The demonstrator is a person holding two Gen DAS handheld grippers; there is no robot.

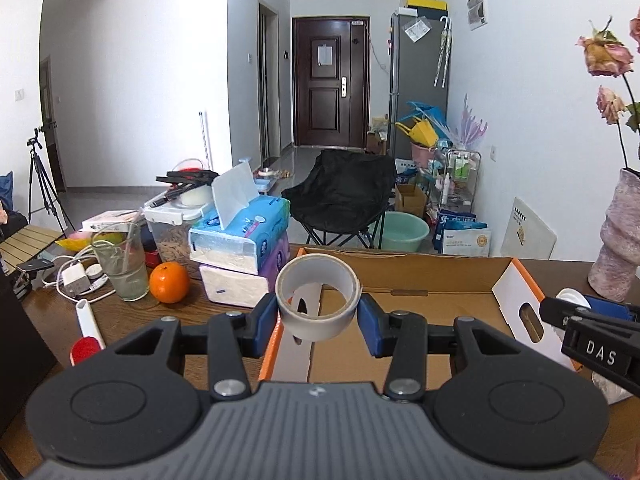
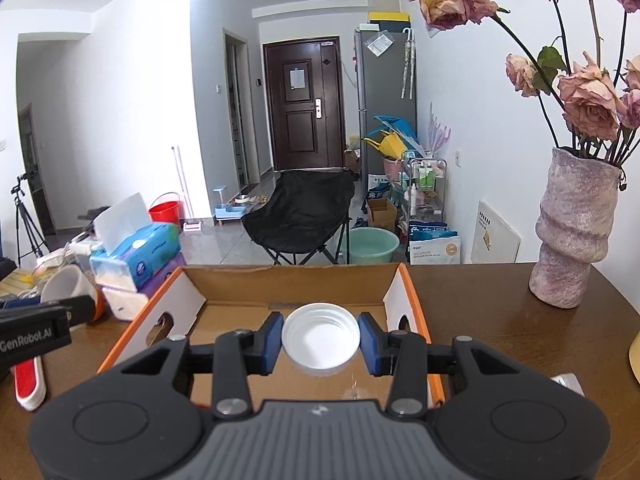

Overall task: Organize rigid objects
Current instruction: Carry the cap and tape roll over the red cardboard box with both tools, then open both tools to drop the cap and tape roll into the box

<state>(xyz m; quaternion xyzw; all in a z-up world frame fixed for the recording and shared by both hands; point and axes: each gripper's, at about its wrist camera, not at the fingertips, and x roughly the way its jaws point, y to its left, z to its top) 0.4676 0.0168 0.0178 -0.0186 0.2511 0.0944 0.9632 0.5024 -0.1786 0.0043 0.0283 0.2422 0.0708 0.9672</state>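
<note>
My left gripper (image 1: 319,312) is shut on a grey roll of tape (image 1: 318,300), held above the left wall of an open cardboard box (image 1: 400,276) with orange edges. My right gripper (image 2: 321,342) is shut on a white plastic lid (image 2: 320,340), open side up, over the box's inside (image 2: 288,292). The right gripper (image 1: 560,312) also shows at the right edge of the left wrist view, with the lid (image 1: 573,298) between its blue pads. In the right wrist view the left gripper (image 2: 86,305) pokes in from the left with the tape roll (image 2: 66,284).
Left of the box on the brown table (image 1: 200,312) are stacked tissue packs (image 1: 244,248), an orange (image 1: 169,282), a glass (image 1: 122,264), chargers and a red-and-white brush (image 1: 85,334). A vase of dried roses (image 2: 572,232) stands right of the box. A black chair (image 2: 300,212) sits beyond the table.
</note>
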